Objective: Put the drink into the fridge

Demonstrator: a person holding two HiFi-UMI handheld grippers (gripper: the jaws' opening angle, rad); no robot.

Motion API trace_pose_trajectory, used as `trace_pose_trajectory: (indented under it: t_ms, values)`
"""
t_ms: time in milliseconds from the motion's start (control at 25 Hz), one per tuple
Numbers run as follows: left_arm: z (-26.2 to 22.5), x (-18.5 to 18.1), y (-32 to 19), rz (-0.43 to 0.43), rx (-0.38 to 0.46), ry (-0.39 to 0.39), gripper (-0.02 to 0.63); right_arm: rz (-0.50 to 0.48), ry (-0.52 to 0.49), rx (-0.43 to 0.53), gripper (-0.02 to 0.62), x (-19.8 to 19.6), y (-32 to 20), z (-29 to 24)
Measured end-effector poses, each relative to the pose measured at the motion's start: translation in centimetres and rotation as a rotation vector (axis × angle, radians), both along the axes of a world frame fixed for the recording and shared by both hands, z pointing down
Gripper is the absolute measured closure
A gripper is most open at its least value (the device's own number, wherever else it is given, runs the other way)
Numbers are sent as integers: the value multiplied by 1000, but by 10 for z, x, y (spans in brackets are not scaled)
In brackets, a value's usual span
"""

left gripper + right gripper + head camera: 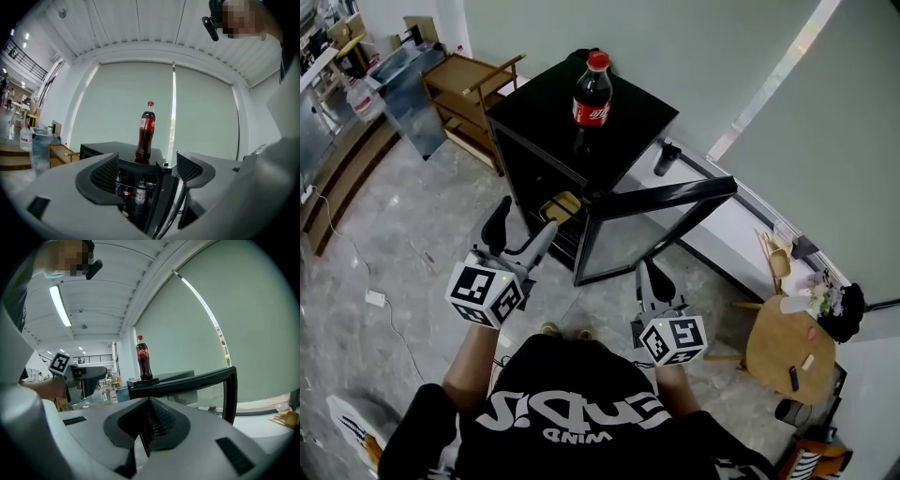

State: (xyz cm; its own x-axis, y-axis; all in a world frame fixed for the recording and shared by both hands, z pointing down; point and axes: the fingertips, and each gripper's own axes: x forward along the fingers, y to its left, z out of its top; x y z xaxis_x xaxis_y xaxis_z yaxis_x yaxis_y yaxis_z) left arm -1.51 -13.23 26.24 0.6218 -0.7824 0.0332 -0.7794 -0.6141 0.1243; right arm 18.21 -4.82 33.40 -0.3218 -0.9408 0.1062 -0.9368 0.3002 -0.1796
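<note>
Head view — cola bottle (592,94) atop fridge (630,119); door (661,195) open

Open studio-like hall; marble floor (422,234); tall roller blinds (126,103); mezzanine railing (21,58); round wooden table (787,347)

Grey marbled floor tiles (412,234) cover the room. 2 pale green roller blinds (126,103) fill the window wall, with a bright strip of daylight (174,108) between them. A wooden trolley (464,75) stands near the wall, and 1 round wooden table (769,352) is at the right. A strip light (60,305) glows on the white ribbed ceiling (98,296).
</note>
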Motion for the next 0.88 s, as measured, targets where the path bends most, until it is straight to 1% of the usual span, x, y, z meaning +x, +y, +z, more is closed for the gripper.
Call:
trace_pose_trajectory:
  t_ms: [200,400,600,880]
  values:
    - [-13,17,-43,55,43,-29,229,27,2,-1,571,-3,-2,1]
    - [-22,49,-85,112,72,-40,229,69,-2,-15,571,3,1,7]
    - [-31,77,-125,136,95,-53,229,104,-4,-16,571,8,6,9]
    - [-32,115,-165,175,107,-101,230,161,-5,-38,571,21,12,17]
